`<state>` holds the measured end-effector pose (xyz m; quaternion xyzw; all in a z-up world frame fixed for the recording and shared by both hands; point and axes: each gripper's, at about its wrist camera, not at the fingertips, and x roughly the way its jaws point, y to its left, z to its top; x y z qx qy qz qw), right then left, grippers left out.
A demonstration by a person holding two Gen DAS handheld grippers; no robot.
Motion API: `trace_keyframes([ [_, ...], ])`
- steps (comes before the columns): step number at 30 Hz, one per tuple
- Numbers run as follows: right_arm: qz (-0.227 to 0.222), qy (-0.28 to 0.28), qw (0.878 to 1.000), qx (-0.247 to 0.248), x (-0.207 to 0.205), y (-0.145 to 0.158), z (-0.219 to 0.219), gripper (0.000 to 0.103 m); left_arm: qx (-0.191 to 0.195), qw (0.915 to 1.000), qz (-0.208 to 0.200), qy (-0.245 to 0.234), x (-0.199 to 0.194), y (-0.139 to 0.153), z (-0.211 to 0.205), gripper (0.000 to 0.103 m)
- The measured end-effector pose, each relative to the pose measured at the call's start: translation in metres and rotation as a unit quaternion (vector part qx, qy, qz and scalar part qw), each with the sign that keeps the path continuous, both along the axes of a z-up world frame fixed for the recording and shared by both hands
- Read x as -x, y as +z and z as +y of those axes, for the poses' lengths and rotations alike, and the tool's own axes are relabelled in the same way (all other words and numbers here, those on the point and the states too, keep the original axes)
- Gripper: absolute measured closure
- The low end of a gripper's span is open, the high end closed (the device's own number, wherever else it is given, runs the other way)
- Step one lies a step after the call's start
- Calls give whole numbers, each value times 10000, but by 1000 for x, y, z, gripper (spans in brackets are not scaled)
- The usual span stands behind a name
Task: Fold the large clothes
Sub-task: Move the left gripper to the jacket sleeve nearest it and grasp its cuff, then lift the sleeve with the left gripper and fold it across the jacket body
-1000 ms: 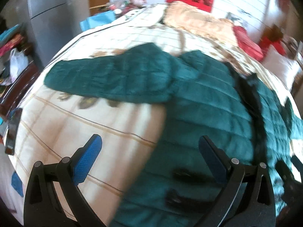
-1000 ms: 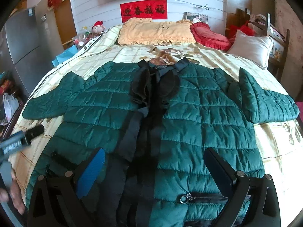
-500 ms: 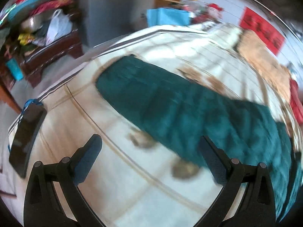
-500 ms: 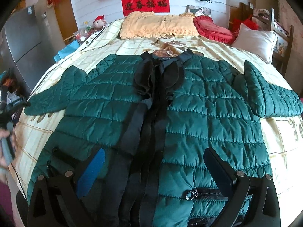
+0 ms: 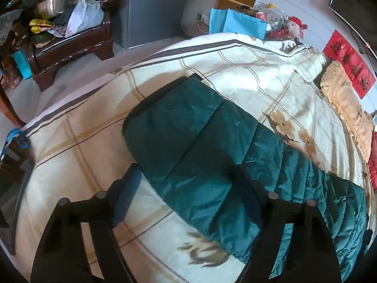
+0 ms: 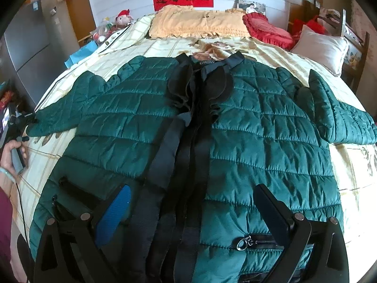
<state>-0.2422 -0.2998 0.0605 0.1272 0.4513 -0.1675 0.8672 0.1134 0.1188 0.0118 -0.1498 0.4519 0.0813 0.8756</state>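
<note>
At the far left of the right wrist view, a hand (image 6: 11, 151) is gripping the left tool (image 5: 188, 198) beside the cuff of the sleeve (image 5: 200, 151). That tool's jaws have just been closing and are standing partly open around the sleeve's end, not visibly pinching it. The green jacket (image 6: 259, 141) is lying flat and face up across the bed (image 6: 353, 165), sleeves spread to both sides, collar toward the pillows (image 6: 198, 23). The right tool (image 6: 190, 210) is hanging wide open over the jacket's hem near a zipper (image 6: 242, 244), holding nothing.
</note>
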Motion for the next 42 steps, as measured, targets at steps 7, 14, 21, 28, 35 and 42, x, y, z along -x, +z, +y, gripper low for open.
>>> trace_keyframes([
  [7, 51, -20, 10000, -33, -2, -4, 0, 0, -138, 9998, -103, -69, -4, 0, -4, 48],
  [14, 41, -28, 10000, -65, 0, -4, 0, 0, -19, 9996, -182, -196, -4, 4, -3, 78],
  [21, 46, -57, 10000, -60, 4, -3, 0, 0, -251, 9976, -507, -391, 14, 29, -16, 86],
  [28, 22, -158, 9998, -84, 11, -2, -6, 0, 6, 9905, -990, -953, 45, 68, -40, 90],
  [35, -3, -204, 9997, -146, 20, -2, -10, 0, 607, 9795, -1174, -1517, 74, 91, -71, 91],
  [42, -89, -259, 9994, -195, 29, 0, -16, 0, 761, 9685, -1263, -2005, 97, 108, -106, 92],
])
